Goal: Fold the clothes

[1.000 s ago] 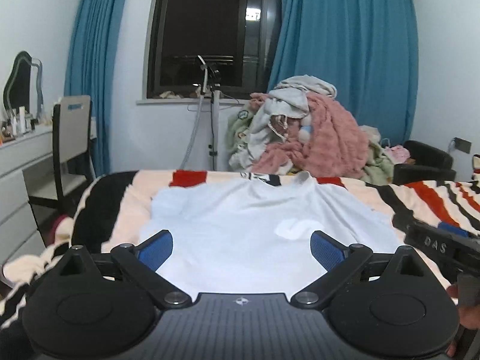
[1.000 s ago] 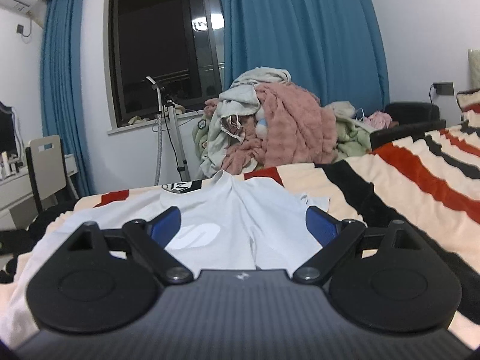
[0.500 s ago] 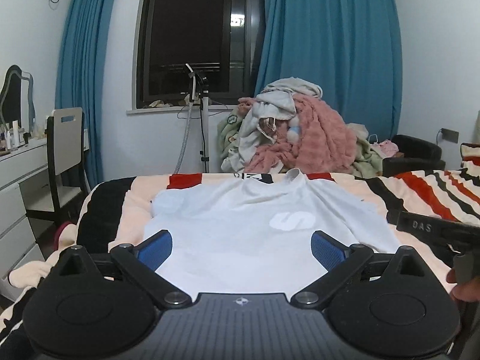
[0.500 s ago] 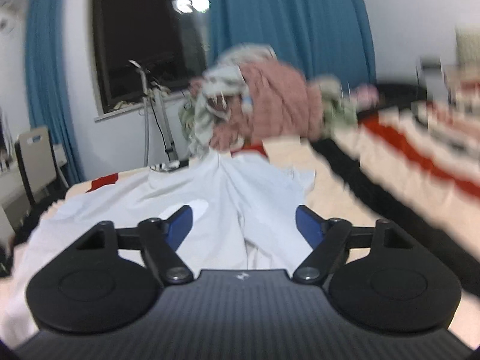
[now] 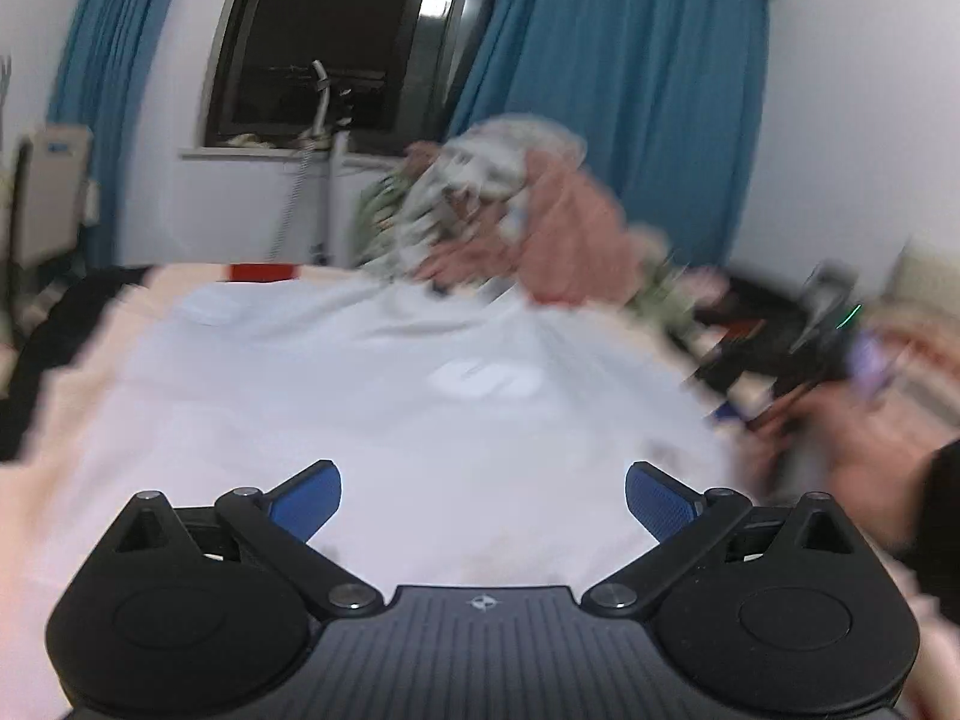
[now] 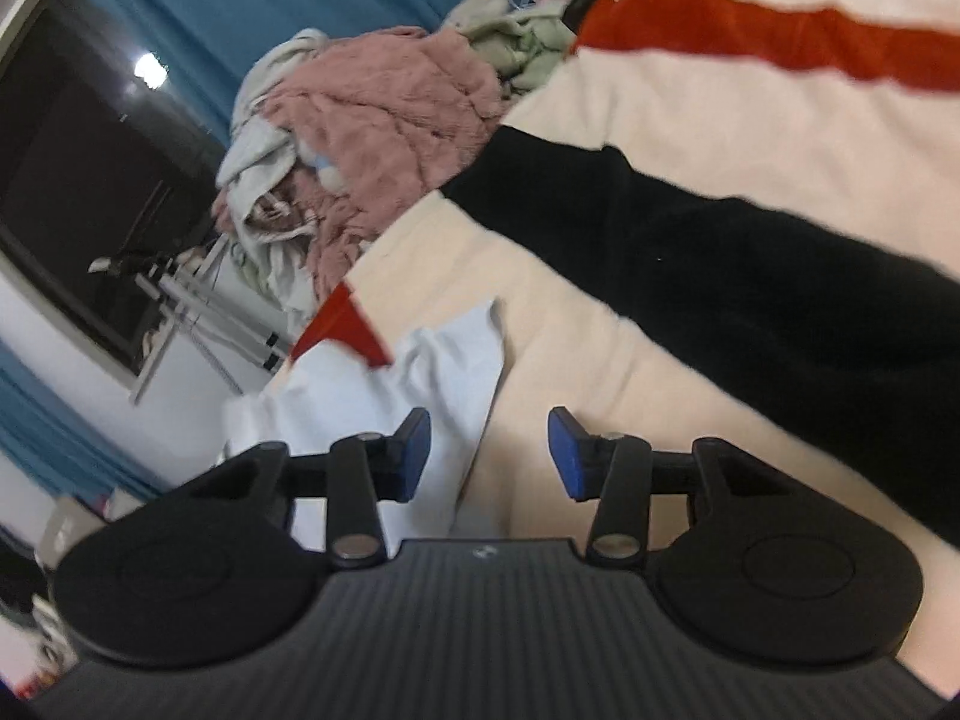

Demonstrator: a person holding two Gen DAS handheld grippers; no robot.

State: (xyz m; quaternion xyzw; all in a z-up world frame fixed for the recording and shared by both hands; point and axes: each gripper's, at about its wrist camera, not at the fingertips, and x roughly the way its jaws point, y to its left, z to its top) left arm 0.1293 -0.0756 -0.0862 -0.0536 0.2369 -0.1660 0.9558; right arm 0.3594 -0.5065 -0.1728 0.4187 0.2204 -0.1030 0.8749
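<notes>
Room: blue curtains (image 5: 606,120) are hanging on both sides of a dark window (image 5: 336,42); the left wrist view is blurring with motion.
Surface: a striped blanket (image 6: 720,138) in cream, black and red is covering the bed.
Chair: a pale chair (image 5: 45,192) is standing at the far left edge, by the wall.
Stand: a thin metal stand (image 5: 318,138) is rising under the window, behind the bed.
White shirt: the white shirt (image 5: 384,396) is lying spread flat on the blanket, collar toward the window, a pale logo (image 5: 483,381) showing on its chest.
Left gripper: the left gripper (image 5: 483,501) is hovering over the shirt's near hem, blue pads wide apart, nothing between them.
Clothes heap: a pile of pink and pale laundry (image 5: 516,222) is sitting past the shirt's collar, beyond the far edge of the bed.
Sleeve: one shirt sleeve (image 6: 444,372) is lying out on the cream stripe in the right wrist view.
Right gripper: the right gripper (image 6: 489,450) is tilting over that sleeve's edge, fingers apart; the left pad (image 6: 411,450) is over the cloth, the right pad over bare blanket.
Person: a hand (image 5: 840,450) is showing, blurred, at the right of the left wrist view; contact with the shirt cannot be told.
</notes>
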